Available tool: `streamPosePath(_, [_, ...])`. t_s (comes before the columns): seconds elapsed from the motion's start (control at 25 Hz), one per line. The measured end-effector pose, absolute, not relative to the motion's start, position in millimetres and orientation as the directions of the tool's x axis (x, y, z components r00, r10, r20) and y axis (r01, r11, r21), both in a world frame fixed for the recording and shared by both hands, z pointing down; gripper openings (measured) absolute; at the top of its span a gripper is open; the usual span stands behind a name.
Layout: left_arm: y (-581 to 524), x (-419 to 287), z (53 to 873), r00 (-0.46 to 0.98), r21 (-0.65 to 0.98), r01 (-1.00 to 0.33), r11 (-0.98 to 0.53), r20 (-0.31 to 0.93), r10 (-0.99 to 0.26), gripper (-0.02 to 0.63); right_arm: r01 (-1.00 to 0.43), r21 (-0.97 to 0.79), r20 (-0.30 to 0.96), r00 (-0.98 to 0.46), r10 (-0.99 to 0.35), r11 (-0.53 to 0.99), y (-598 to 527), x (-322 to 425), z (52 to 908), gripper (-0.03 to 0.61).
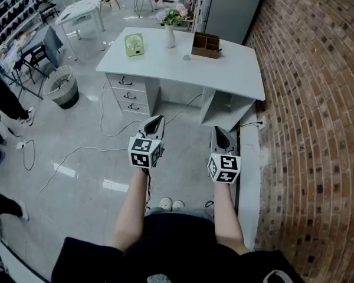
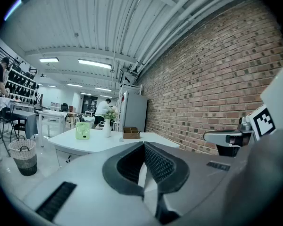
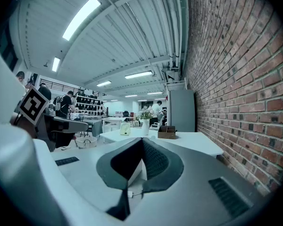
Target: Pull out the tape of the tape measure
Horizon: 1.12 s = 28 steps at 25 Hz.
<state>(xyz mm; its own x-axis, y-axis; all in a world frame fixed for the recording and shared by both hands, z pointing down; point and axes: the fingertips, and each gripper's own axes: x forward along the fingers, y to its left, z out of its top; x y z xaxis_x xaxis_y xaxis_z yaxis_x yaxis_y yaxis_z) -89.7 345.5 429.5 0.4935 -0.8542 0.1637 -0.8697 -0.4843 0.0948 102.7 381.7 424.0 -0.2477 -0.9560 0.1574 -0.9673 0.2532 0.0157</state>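
Observation:
Both grippers hang side by side over the floor, short of the white desk (image 1: 230,75). My left gripper (image 1: 156,120) is shut, with nothing between its jaws (image 2: 144,146). My right gripper (image 1: 219,131) is also shut and empty (image 3: 141,141). On the desk, a small grey round thing (image 1: 187,57) lies just left of a brown wooden box (image 1: 205,45). It is too small to tell whether it is the tape measure. It also shows faintly in the left gripper view as a small grey thing (image 2: 120,139). No tape is in sight.
A green desk fan (image 1: 134,44) and a white vase of flowers (image 1: 170,35) stand on the desk. Drawers (image 1: 128,91) fill its left side. A brick wall (image 1: 318,111) runs along the right. A waste basket (image 1: 61,87) and cables (image 1: 76,152) are on the floor at left.

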Motion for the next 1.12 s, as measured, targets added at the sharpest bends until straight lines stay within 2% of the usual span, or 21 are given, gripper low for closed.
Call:
streamPosePath(0.56, [333.5, -92.9, 435.5, 0.496, 0.101, -0.868, -0.486, 0.180, -0.849, 0.022, -0.969, -0.001, 0.152, -0.246, -0.957, 0.249, 370.9, 100.5, 424.8, 0.002])
streamPosePath(1.12, [274.9, -108.9, 435.4, 0.524, 0.087, -0.851, -0.517, 0.168, -0.835, 0.021, -0.980, -0.055, 0.100, -0.194, -0.976, 0.189, 320.6, 91.3, 420.2, 0.003])
